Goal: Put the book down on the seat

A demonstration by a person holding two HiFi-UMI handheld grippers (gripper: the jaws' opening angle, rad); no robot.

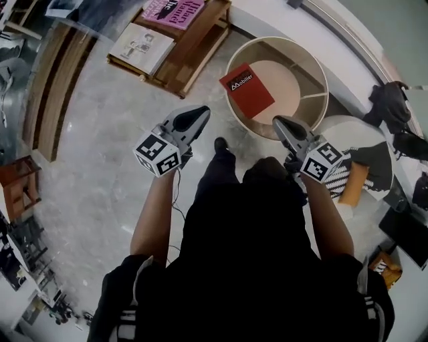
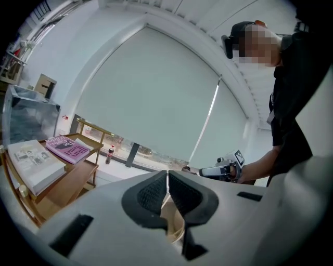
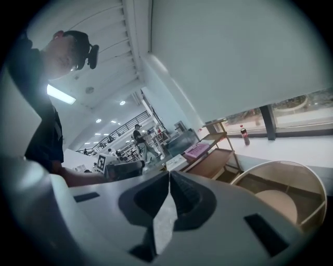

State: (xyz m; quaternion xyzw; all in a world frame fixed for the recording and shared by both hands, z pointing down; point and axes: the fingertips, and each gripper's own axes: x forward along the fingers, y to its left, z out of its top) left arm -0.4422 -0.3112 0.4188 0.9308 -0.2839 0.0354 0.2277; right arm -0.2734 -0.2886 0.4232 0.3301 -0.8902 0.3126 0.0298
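White word "Mobilier" on the red book [image 1: 247, 89] on the seat [image 1: 295, 85].

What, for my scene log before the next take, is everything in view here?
red book: one, red, lying flat on the chair's seat
round chair: one, cream, just ahead of the person
wooden rack: one, brown, left of the chair
pink book: one, pink, on the rack
white book: one, pale, on the rack
bottle: one, dark, on the window sill
left gripper: one, grey, shut, empty
right gripper: one, grey, shut, empty
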